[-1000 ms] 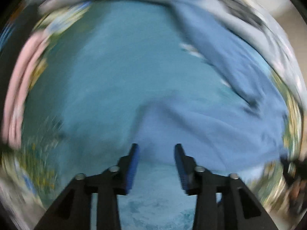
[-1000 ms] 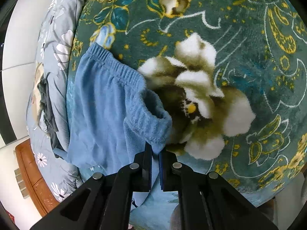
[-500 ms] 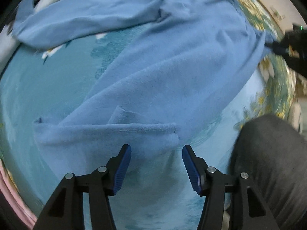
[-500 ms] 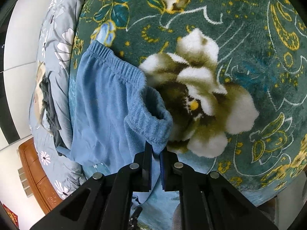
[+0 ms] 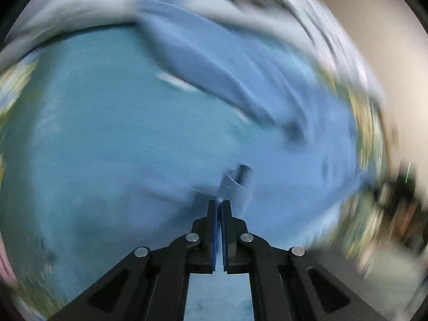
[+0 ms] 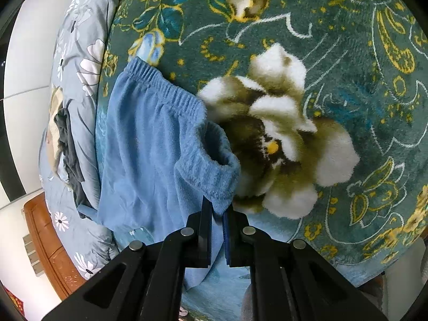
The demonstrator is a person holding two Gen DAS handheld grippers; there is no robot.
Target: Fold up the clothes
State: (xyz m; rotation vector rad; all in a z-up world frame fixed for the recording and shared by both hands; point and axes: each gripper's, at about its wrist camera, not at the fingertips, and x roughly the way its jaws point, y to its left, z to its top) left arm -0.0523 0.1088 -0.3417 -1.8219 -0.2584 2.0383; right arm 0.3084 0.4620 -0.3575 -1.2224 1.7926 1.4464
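- Blue fleece trousers [image 6: 149, 144] lie spread on a green flowered blanket [image 6: 347, 53] on a bed; the gathered waistband [image 6: 165, 88] faces the big white blossom in the weave.
- Right gripper [image 6: 218, 208]: jaws narrow, clamped on the near corner of the waistband, a tuft of blue pile showing between the pads. The corner is lifted slightly; the rest of the band lies on the blanket.
- Left gripper [image 5: 220, 206]: jaws pinched nearly together with a small fold of the blue cloth [image 5: 235, 184] caught at the tips. This view is badly smeared, so which part of the trousers it has I cannot tell; probably a leg end or hem.
- Beyond the trousers, a grey flowered quilt [image 6: 80, 61] with a dark garment [image 6: 67, 139] on it, and a brown wooden bed frame [image 6: 45, 230] at the edge.
- Step in hand, by my reading: both ends gripped, ready to carry one end over to the other.
- To do it well: keep both pinches firm, since fleece is thick and slippery; lift just enough to clear the blanket; keep the cloth lightly taut between the hands so no crease forms; line up the edges before lowering.
- Risk: the left pinch looks shallow and may slip.
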